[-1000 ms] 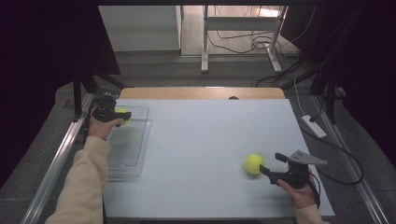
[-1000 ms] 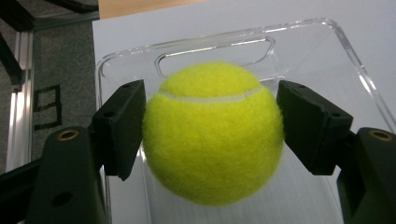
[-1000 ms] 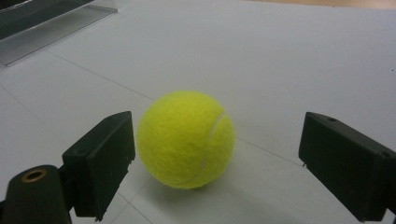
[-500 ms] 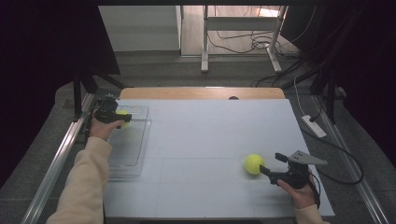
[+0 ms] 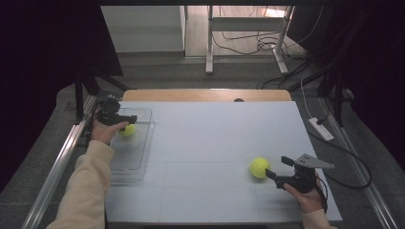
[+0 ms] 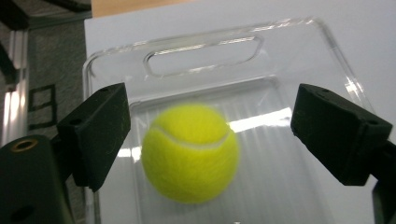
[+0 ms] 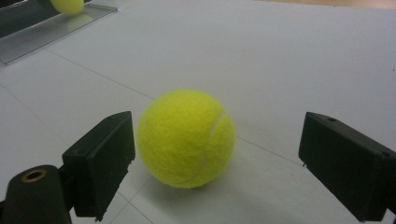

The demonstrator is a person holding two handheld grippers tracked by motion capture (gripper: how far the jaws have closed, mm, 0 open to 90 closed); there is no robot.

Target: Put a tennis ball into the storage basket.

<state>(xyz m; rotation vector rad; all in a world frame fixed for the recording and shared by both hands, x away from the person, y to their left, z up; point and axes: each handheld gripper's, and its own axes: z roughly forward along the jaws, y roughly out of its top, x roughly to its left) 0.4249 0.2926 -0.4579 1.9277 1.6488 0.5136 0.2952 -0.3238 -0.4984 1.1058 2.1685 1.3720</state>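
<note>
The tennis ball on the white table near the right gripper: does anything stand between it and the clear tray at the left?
Nothing visible does. Between the tennis ball by the right gripper and the clear tray lies bare white table. Another ball already sits in the tray's far end, under the left gripper.

High view above the near edge facing forward and down, gripper views low and close, right gripper view's upper left shares the tray (image 7: 51, 28) with left gripper view
</note>
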